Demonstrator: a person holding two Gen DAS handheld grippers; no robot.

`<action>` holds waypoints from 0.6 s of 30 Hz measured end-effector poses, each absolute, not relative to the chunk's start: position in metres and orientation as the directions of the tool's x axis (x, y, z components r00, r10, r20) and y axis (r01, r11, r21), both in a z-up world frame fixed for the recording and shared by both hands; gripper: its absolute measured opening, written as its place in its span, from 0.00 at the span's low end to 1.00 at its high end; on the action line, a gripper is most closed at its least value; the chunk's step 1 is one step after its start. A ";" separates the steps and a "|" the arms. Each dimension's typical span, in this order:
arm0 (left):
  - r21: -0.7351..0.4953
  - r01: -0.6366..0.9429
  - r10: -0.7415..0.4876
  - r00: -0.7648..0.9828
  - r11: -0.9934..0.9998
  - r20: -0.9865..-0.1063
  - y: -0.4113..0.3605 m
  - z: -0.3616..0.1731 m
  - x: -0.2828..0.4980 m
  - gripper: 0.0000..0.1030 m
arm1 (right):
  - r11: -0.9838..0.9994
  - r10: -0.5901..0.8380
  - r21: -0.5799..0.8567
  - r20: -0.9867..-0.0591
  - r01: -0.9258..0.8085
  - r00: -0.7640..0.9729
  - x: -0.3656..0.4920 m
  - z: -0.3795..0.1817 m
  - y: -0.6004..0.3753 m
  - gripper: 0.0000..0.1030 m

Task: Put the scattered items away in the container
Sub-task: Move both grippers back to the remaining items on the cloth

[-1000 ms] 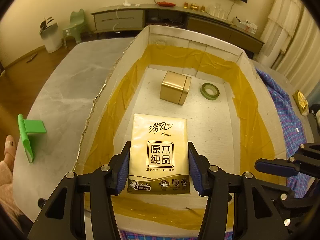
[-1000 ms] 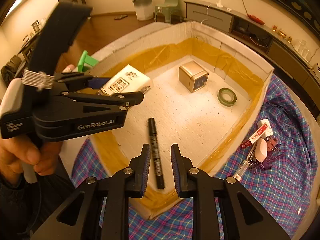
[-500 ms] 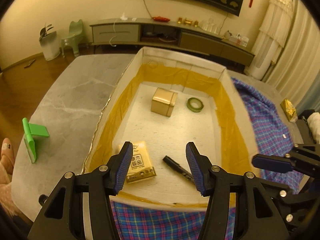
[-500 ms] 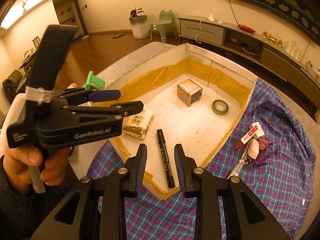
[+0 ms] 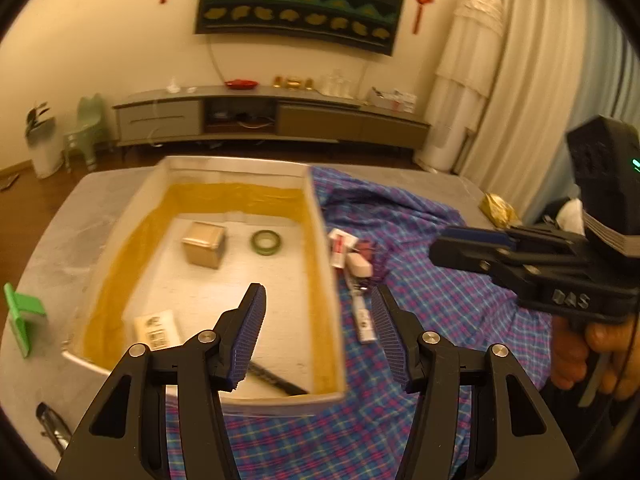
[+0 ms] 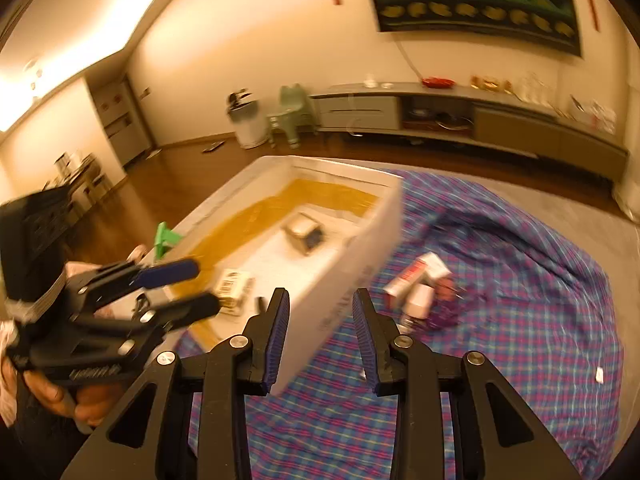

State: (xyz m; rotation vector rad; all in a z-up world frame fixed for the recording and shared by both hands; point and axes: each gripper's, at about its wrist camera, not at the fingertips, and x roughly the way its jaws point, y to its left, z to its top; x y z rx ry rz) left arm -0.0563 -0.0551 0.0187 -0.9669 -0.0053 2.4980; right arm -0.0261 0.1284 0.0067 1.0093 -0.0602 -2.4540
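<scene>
The white box [image 5: 320,240] with yellow-taped inner walls holds a gold tin [image 5: 203,243], a green tape roll [image 5: 265,242], a tissue pack [image 5: 155,329] and a black marker [image 5: 276,379]. It also shows in the right wrist view [image 6: 360,248]. A small heap of items [image 5: 354,264] lies on the plaid cloth right of the box: a red-and-white tube [image 6: 414,278], a white eraser-like piece [image 6: 420,298] and purple clips. My left gripper [image 5: 318,336] is open and empty above the box's near right corner. My right gripper [image 6: 322,338] is open and empty, raised over the cloth.
A blue-purple plaid cloth [image 6: 520,320] covers the right part of the grey table [image 5: 60,248]. A green stand [image 5: 22,316] sits at the table's left edge. A gold packet [image 5: 496,208] lies at the far right. A metal object [image 5: 52,424] lies at the near left.
The left gripper let go of the tissue pack into the box, then both grippers rose and swung right toward the heap on the cloth. The right gripper's jaws opened wider.
</scene>
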 end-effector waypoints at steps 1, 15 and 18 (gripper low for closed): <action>-0.156 -0.431 0.423 -0.642 -0.889 -0.640 -0.044 0.018 -0.056 0.56 | -0.887 -0.444 0.228 -0.656 0.400 -0.610 -0.029 0.001 0.139 0.34; -0.071 -0.520 0.392 -0.540 -0.851 -0.745 0.060 -0.038 -0.065 0.56 | -0.900 -0.435 0.331 -0.718 0.283 -0.544 -0.074 -0.069 0.201 0.34; -0.073 -0.495 0.363 -0.520 -0.866 -0.774 0.060 -0.056 -0.076 0.56 | -0.894 -0.448 0.370 -0.735 0.254 -0.508 -0.091 -0.085 0.205 0.34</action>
